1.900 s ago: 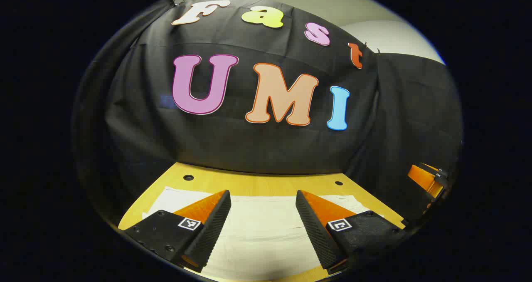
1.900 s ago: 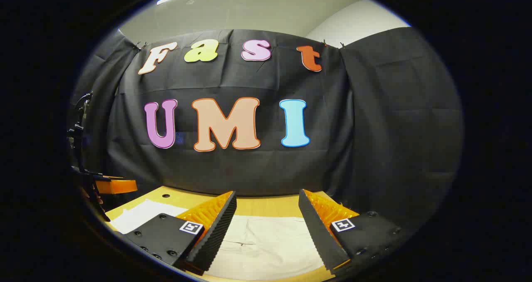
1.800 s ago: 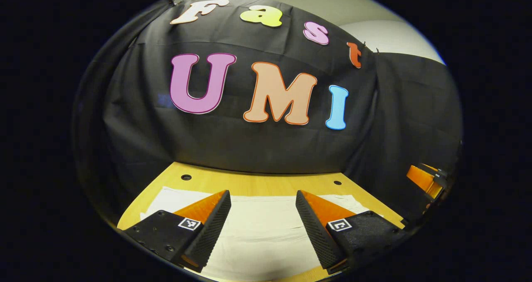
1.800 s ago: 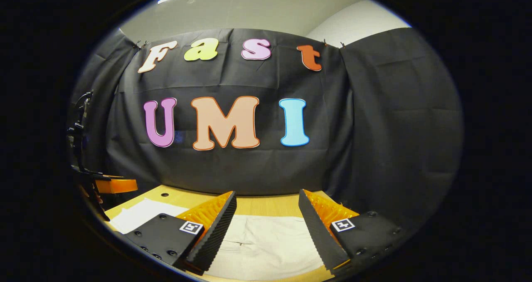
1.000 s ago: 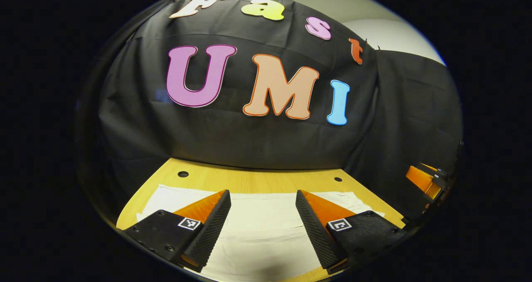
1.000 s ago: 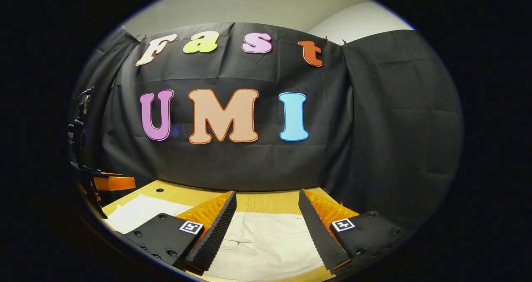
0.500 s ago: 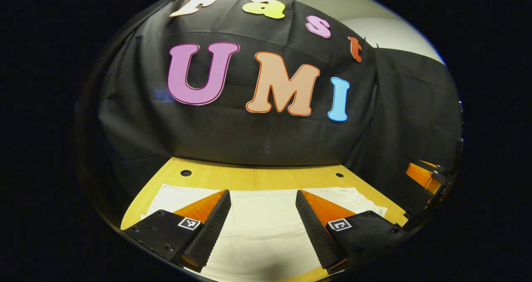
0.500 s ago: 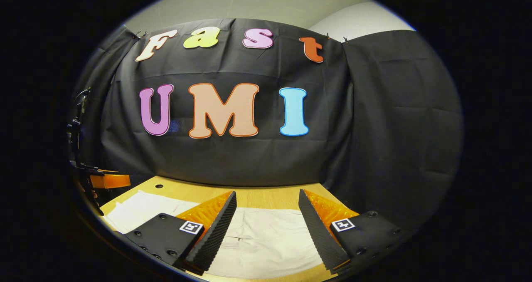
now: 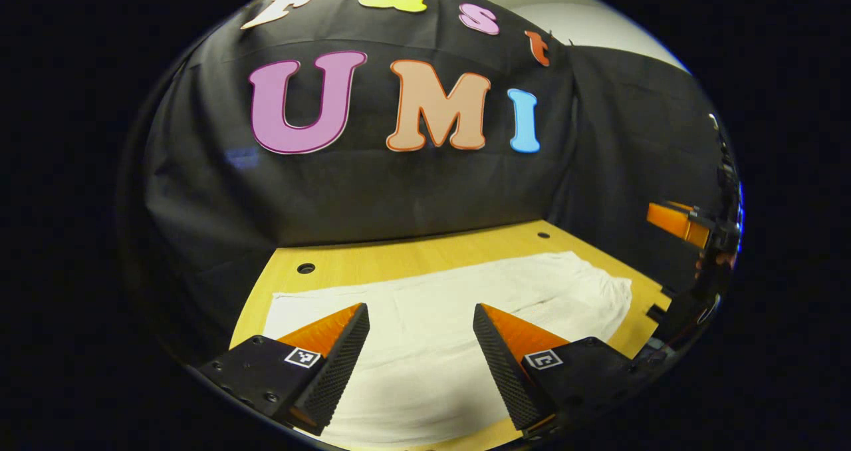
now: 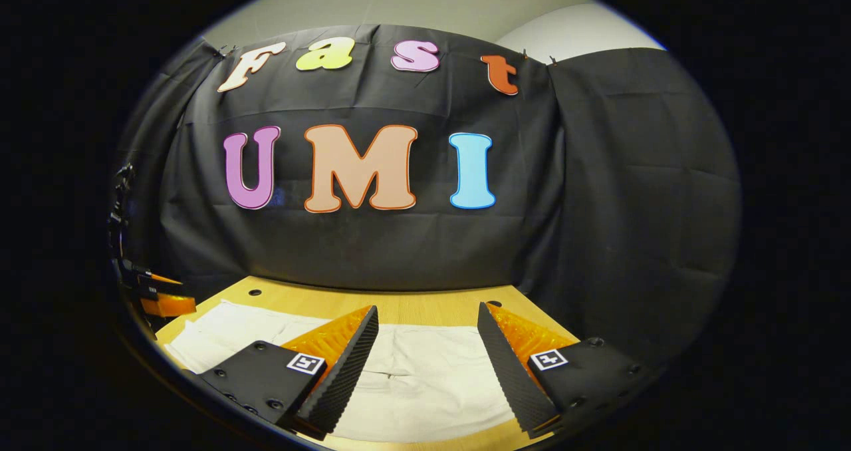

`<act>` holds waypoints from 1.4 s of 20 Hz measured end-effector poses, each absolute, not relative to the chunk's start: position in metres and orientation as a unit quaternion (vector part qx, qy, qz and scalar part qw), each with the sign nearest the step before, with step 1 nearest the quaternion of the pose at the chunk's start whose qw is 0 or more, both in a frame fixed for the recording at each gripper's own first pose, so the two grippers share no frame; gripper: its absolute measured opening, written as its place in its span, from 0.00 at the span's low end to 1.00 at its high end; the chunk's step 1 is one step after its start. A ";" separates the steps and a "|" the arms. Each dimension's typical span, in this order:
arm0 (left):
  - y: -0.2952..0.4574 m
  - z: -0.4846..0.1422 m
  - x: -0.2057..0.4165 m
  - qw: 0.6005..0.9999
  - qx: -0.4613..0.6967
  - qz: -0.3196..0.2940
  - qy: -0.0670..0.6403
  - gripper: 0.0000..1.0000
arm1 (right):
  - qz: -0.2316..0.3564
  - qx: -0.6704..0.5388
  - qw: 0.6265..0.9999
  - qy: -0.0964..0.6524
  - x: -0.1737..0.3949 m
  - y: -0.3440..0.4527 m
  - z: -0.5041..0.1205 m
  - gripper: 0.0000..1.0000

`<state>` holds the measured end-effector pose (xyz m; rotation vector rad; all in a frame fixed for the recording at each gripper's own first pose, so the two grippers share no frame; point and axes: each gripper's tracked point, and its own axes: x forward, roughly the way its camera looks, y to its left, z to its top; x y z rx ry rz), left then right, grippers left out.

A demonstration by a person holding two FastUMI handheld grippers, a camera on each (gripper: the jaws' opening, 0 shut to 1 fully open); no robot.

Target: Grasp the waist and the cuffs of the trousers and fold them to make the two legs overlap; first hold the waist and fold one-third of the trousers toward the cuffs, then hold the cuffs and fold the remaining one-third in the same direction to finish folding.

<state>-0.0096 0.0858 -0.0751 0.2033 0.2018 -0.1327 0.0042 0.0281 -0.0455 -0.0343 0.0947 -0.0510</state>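
Left tool (image 9: 420, 324) spread above trousers (image 9: 425, 358), untouched.

My left gripper (image 9: 420, 331): black screw-studded mounts, each carrying a square black-and-white marker; ridged, wedge-shaped jaws. My right gripper (image 10: 427, 334): identical build, markers at 7 and 5 o'clock.

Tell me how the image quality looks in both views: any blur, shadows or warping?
Left gripper view: strong fisheye bending of the table edge; the trousers are bright, near washed out, with a soft shadow near the bottom; the booth wall looks slightly soft. Right gripper view: sharper, evenly lit; trousers creases readable; the other tongs dim at the edge.
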 end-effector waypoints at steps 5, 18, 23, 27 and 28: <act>0.113 -0.123 -0.031 0.967 0.144 -0.102 0.182 0.95 | -0.021 -0.019 0.998 0.064 -0.001 0.037 -0.062 0.96; 0.170 -0.217 -0.111 0.827 0.312 -0.250 0.394 0.96 | 0.002 -0.035 0.995 0.093 0.000 0.051 -0.088 0.98; 0.195 -0.234 -0.131 0.764 0.361 -0.281 0.455 0.94 | 0.001 -0.042 0.994 0.104 0.000 0.044 -0.095 0.98; 0.211 -0.242 -0.147 0.718 0.394 -0.289 0.497 0.92 | -0.001 -0.045 0.992 0.114 -0.002 0.038 -0.100 0.98; 0.218 -0.246 -0.149 0.708 0.402 -0.288 0.504 0.91 | -0.002 -0.047 0.992 0.117 -0.002 0.036 -0.102 0.98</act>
